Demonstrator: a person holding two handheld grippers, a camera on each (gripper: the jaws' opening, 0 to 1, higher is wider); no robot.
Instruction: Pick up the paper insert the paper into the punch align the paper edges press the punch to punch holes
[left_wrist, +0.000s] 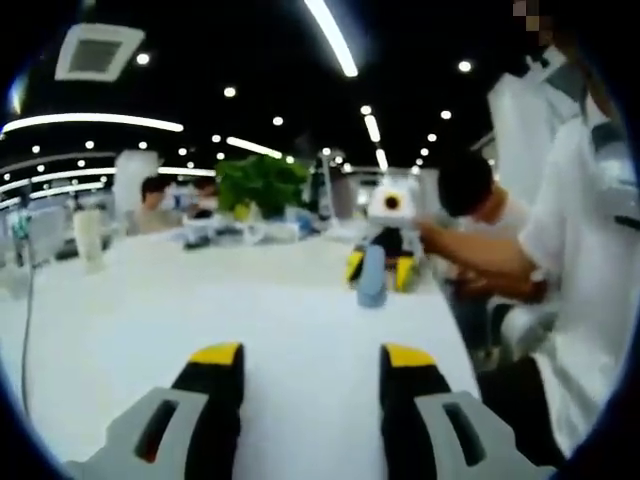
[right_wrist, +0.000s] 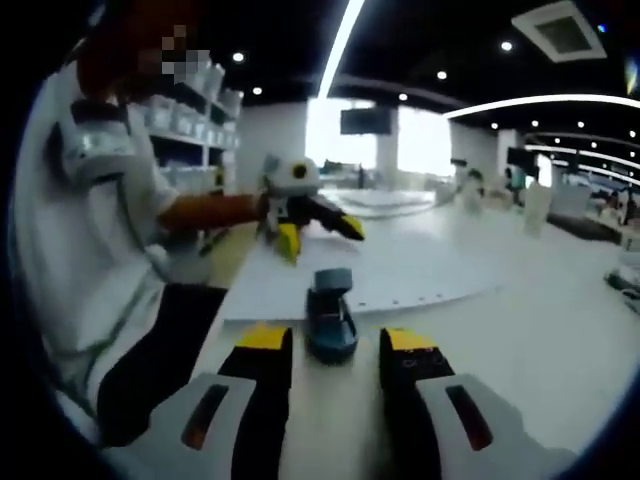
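A: As the right gripper view shows it, where does the small dark blue hole punch (right_wrist: 331, 312) lie?

B: It stands on the white table (right_wrist: 560, 330), directly ahead of my right gripper (right_wrist: 335, 345), just beyond the yellow-tipped jaws and centred between them. Its long axis runs away from me, roughly parallel to the jaws. The jaws stand wide apart and hold nothing.

A: And the large white sheet of paper (right_wrist: 400, 272)?

B: It lies flat beyond the punch. A row of small holes appears to run along its near edge, right of the punch; whether that edge sits in the punch slot I cannot tell.

A: The other tool?

B: My left gripper (right_wrist: 318, 230) rests at the sheet's far left corner in that view; whether it pinches the paper I cannot tell. In the left gripper view its own jaws (left_wrist: 312, 362) stand wide and look empty over the white surface, with the punch (left_wrist: 372, 277) well ahead.

A: Which is nearer?

B: The right, I judge; pressing falls to it, moving straight forward.
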